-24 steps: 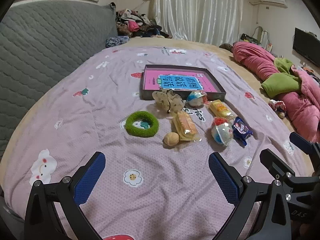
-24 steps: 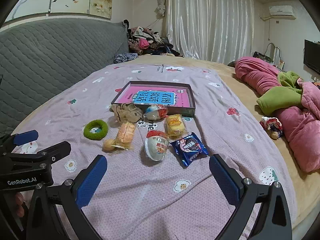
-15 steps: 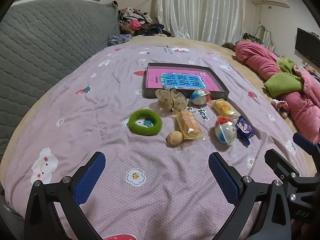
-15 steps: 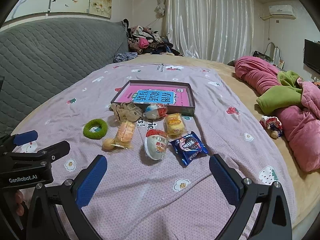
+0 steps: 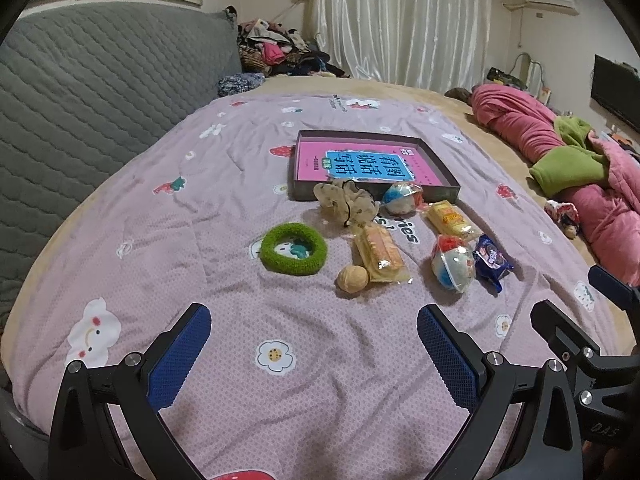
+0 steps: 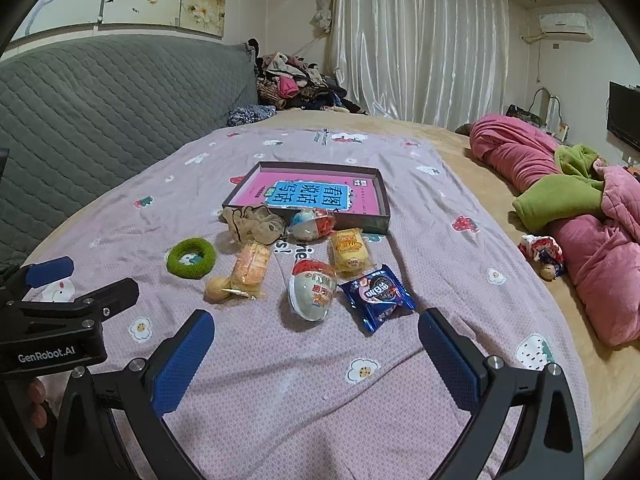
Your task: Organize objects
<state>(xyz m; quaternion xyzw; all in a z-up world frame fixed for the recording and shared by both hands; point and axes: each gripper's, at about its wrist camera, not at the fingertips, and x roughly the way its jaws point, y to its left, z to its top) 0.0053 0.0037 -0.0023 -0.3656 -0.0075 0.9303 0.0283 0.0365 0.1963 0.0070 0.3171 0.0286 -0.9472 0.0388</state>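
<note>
left gripper [image 5: 314,356] easing closer, jaws wide, empty | right gripper [image 6: 316,360] hovering wide, empty | snacks, green ring [image 5: 293,248] lying before shallow box [image 5: 376,196] | sorting not started

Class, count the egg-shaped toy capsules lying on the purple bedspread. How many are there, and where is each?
2. One egg capsule lies left of the blue cookie packet; the other egg rests against the front wall of the box. None appears hidden.

surface: bed [image 5: 120,208], lilac printed sheet | landmark: shallow box [image 5: 436,168] mid-sheet | just before it: beige scrunchie [image 5: 346,202], two toy eggs [image 5: 452,268], three snack packets [image 5: 380,252] | left of those: green ring [image 5: 293,248], walnut [image 5: 352,279]
</note>
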